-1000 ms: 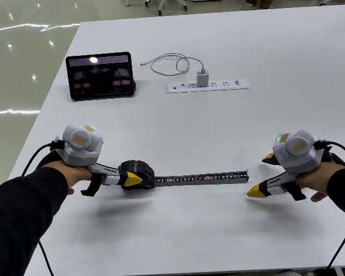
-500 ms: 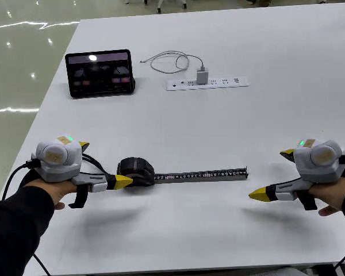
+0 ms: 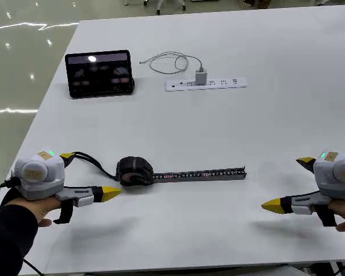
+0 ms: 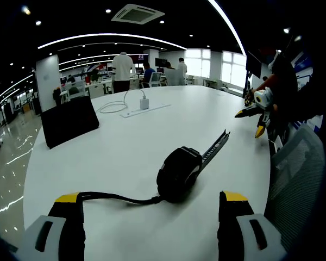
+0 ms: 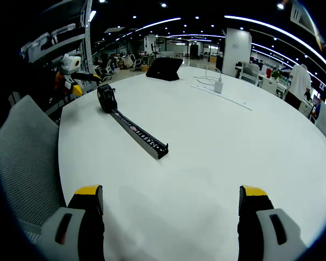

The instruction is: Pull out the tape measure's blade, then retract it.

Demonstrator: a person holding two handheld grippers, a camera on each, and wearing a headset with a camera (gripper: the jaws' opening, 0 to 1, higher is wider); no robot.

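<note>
an open-plan office, by the looks: a ceiling air-con unit (image 4: pixel 137 13), strip lights (image 4: pixel 114 37), rows of desks (image 5: pixel 125 61) and a mesh chair (image 5: pixel 27 157) can be seen around the white table (image 3: pixel 218 144).

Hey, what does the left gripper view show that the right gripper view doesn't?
Left gripper view: the tape measure case up close, its black strap lying between the open left tongs. Right gripper view: the blade's tip nearest, ahead of the open right tongs. Both: the pulled-out blade, tablet and power strip on the white table.
</note>
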